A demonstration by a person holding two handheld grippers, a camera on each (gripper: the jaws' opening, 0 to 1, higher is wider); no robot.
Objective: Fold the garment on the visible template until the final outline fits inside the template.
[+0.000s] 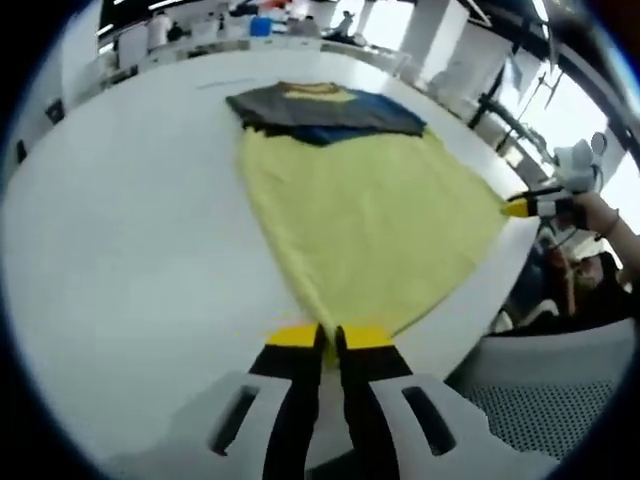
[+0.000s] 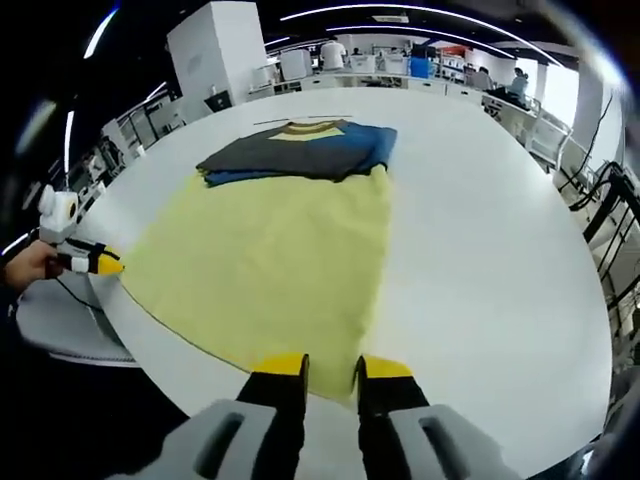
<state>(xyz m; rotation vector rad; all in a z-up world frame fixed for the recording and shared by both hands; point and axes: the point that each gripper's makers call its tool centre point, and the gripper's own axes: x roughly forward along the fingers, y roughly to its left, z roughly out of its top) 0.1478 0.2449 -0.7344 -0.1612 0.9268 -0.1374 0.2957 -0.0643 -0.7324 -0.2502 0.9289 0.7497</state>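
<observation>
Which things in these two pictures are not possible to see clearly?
- Template outline: none can be made out on the white table; the yellow garment may cover it.
- Left tool: its tips meet the garment's hem; the grip is unclear.
- Right tool: the contact is unclear.
- Background shelves: too blurred.

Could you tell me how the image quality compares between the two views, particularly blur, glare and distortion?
Left gripper view: soft throughout, the yellow garment smeared near the left tongs, windows blown out at upper right. Right gripper view: sharper on the garment, ceiling strips glaring, dark left side. Both bend the white table edge into a fisheye curve.
</observation>
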